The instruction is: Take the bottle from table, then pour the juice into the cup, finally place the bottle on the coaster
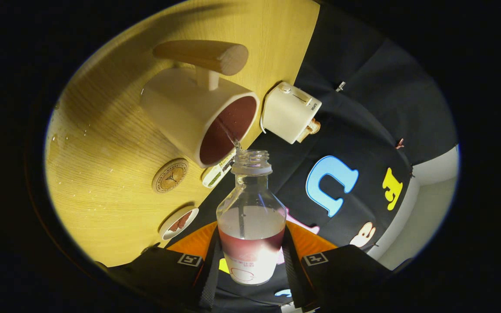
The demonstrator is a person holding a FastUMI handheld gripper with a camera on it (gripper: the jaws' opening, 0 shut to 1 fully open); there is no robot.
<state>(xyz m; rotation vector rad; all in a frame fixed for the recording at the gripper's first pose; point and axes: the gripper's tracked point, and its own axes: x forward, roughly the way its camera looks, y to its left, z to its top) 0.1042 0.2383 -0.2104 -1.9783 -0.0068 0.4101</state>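
- Gripper (pixel 250 261): one. Both fingers press the lower body of the bottle from either side, pinching it firmly; you hold it tipped forward.
- Clear plastic bottle with a white label and no cap (pixel 250 217): one. It sits between the fingers, its open mouth just at the near rim of the cup. Reddish juice covers the lower part of it, so a fair share looks left to pour.
- White cylindrical cup with a long wooden bar handle (pixel 189 108): one. It stands on the table, just beyond the bottle's mouth, its inside already showing dark red juice.
- Stream of juice (pixel 232 138): one thin thread, running from the mouth into the cup.
- Step in hand, by my judgement: the pour. Keep the mouth over the cup's opening, not its rim; tilt slowly so the thread stays thin; do not loosen your pinch while the weight shifts.
- Round wooden coaster with a printed emblem (pixel 170 175): one. It lies on the table just beside the cup, nearer you; it is where the bottle goes last.
- Small round white dish with something reddish on it (pixel 179 223): one, near the table's edge.
- White boxy appliance with a knob on top (pixel 290 112): one, beside the cup.
- Yellow wood-grain table (pixel 102 174): one; scattered droplets show on it, so spills are a live risk.
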